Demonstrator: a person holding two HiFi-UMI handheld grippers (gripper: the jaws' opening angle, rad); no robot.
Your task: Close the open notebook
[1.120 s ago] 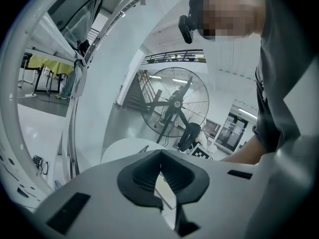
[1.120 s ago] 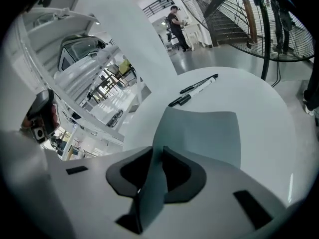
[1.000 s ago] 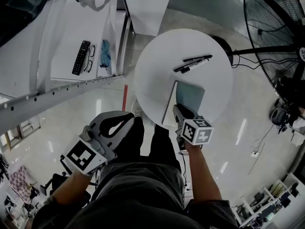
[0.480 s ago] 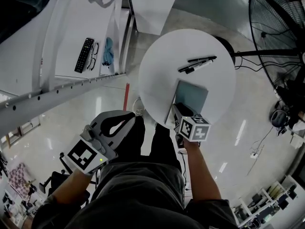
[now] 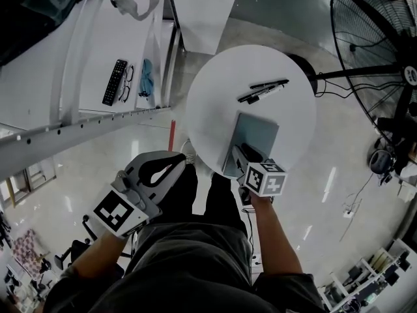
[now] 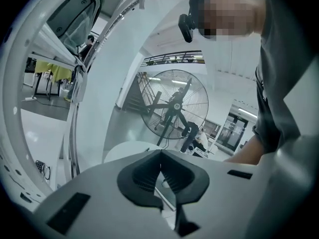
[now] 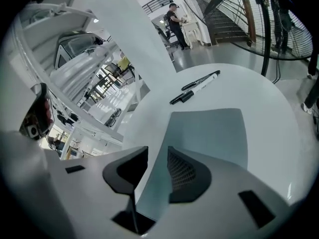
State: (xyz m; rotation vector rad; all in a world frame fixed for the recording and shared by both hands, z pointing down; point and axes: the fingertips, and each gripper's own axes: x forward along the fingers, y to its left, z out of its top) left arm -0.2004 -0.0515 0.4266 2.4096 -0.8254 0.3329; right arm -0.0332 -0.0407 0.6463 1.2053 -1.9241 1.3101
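A notebook (image 5: 255, 137) with a grey-blue cover lies shut and flat on the round white table (image 5: 208, 103), near its front edge. My right gripper (image 5: 240, 154) hangs over the notebook's near left corner and points steeply down. Its jaws are opening. In the right gripper view the notebook (image 7: 212, 131) has its left edge in the gap of the right gripper (image 7: 157, 163), and the pads stand clear of it. My left gripper (image 5: 163, 168) is held off the table at the lower left, shut and with nothing in it (image 6: 160, 169).
Two black pens (image 5: 262, 89) lie on the table beyond the notebook. A big standing fan (image 5: 381, 38) is at the right with cables on the floor. A white desk at the left bears a remote control (image 5: 113, 81) and glasses (image 5: 125, 82).
The notebook's cover has settled flat, and less of the white page edge shows. The right gripper's jaws have parted and stayed in place. The left gripper has not moved.
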